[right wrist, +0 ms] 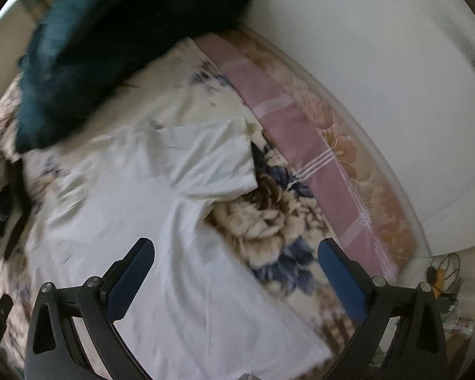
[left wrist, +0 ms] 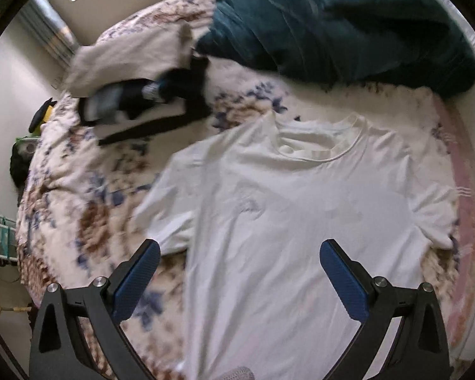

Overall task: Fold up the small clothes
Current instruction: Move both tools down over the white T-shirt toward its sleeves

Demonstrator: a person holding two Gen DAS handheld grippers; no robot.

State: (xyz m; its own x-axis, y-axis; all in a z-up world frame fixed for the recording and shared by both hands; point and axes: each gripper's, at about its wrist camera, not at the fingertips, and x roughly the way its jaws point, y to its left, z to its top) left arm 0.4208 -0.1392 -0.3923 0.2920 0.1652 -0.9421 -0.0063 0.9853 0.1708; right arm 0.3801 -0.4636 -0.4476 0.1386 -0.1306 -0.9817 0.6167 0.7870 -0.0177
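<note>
Left wrist view: both tongs, left [left wrist: 239, 250] and right [right wrist: 236, 248], spread wide, empty, above white T-shirt [left wrist: 285, 221].

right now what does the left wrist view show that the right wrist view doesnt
Only the left wrist view shows the white t-shirt's round collar, its left sleeve, and a pile of cream and black clothes further up the bed.

Only the right wrist view shows the pink striped sheet clearly along the bed edge, the white wall beside it, and the shirt's bottom corner.

Both show the shirt lying flat on the floral blanket, the dark teal blanket heaped beyond it, and their own gripper, left or right, with jaws open and holding nothing.
</note>
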